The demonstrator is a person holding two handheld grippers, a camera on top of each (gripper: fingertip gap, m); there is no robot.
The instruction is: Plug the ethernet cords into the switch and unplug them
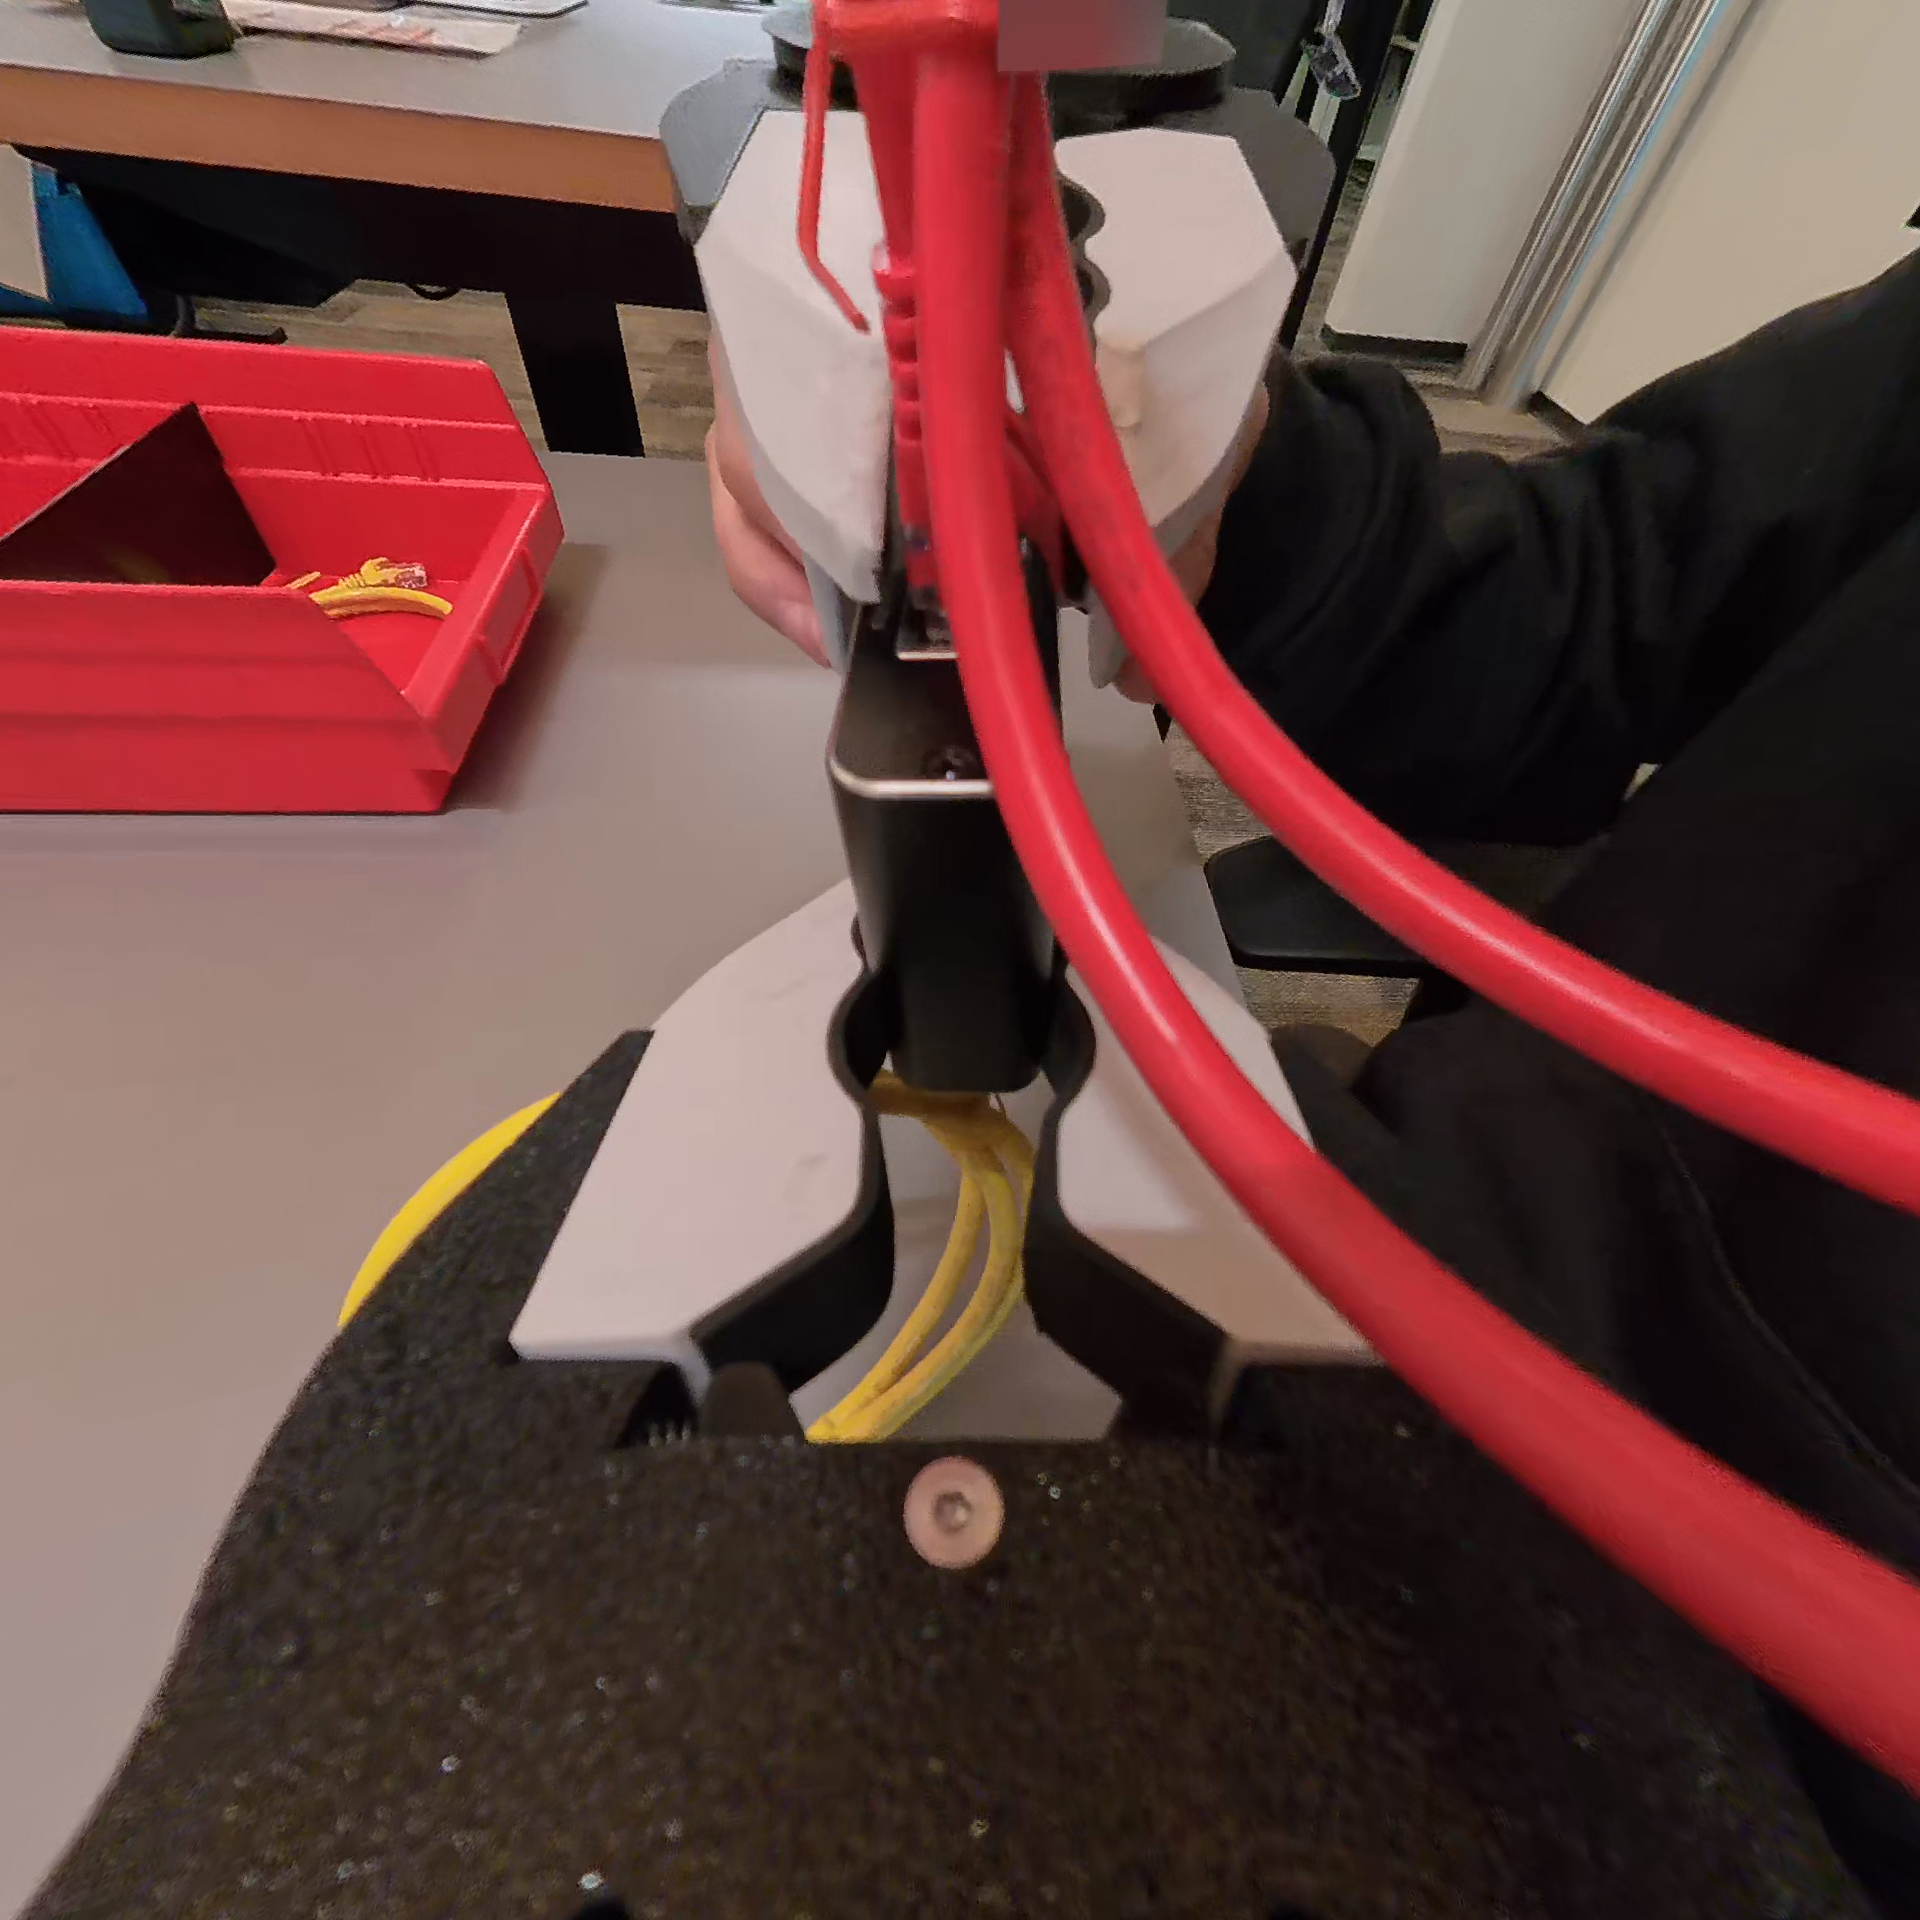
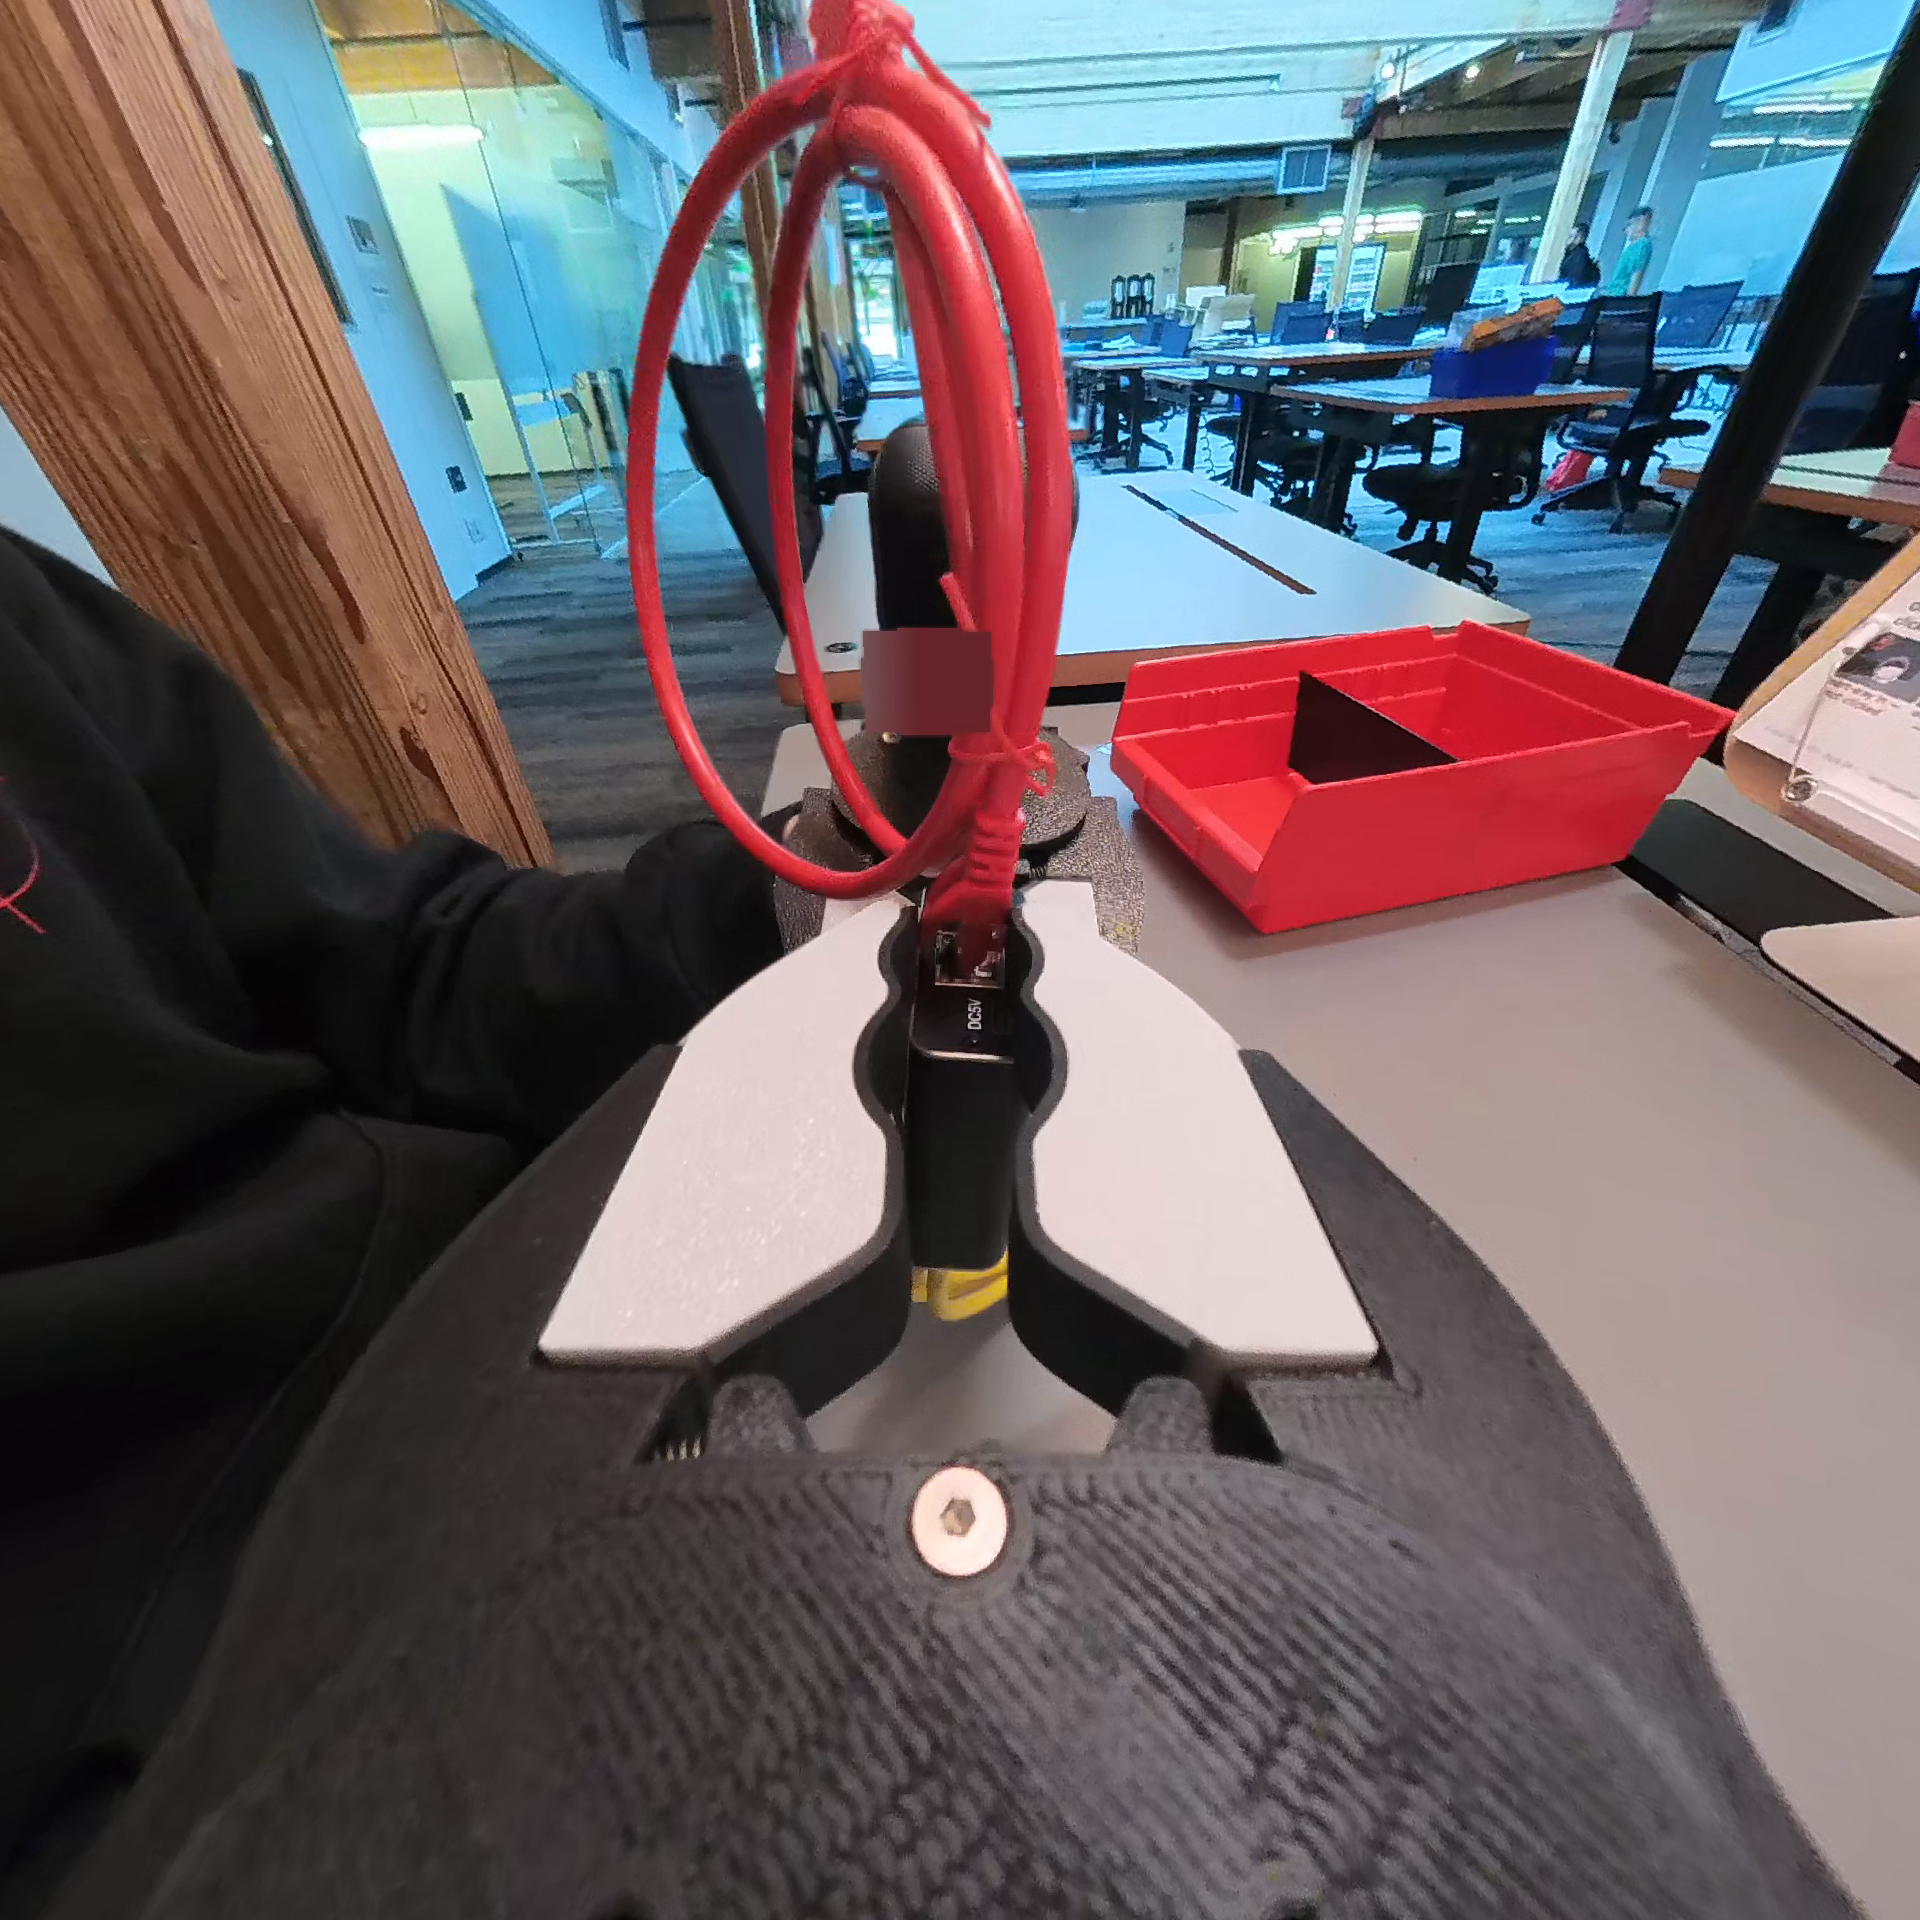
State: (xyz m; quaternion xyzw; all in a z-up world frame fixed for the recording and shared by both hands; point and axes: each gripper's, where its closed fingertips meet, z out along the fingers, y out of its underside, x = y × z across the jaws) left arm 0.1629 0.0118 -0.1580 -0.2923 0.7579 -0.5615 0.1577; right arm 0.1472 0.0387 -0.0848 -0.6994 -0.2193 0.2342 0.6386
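The switch (image 1: 940, 914), a small black box, is held in the air above the desk (image 1: 312, 1039), pinched from opposite ends by the two claws. That looks deliberate: with both ends pinned, the box cannot twist while a plug is pushed in or pulled out.

The left claw (image 1: 956, 1049) is nearly closed, its grey fingers (image 1: 748, 1143) pressing the sides of the switch's near end. Yellow cords (image 1: 966, 1278) run out of that end and hang down between the fingers toward the desk.

The right claw (image 2: 961, 1023) is likewise almost shut on the switch, gripping its narrow sides. Just past its fingertips a red cord (image 2: 987, 862) sits plugged into a port at the far end; its coiled loops, tied in a bundle, stand up above the switch. In the left view the same red cord sweeps down across the picture in two thick arcs.

A red bin (image 2: 1403, 790) with a black divider rests near the desk's far edge, and another yellow cord (image 1: 379, 592) lies inside it.

With cords seated at both ends, I judge the plugging largely done and unplugging still ahead.
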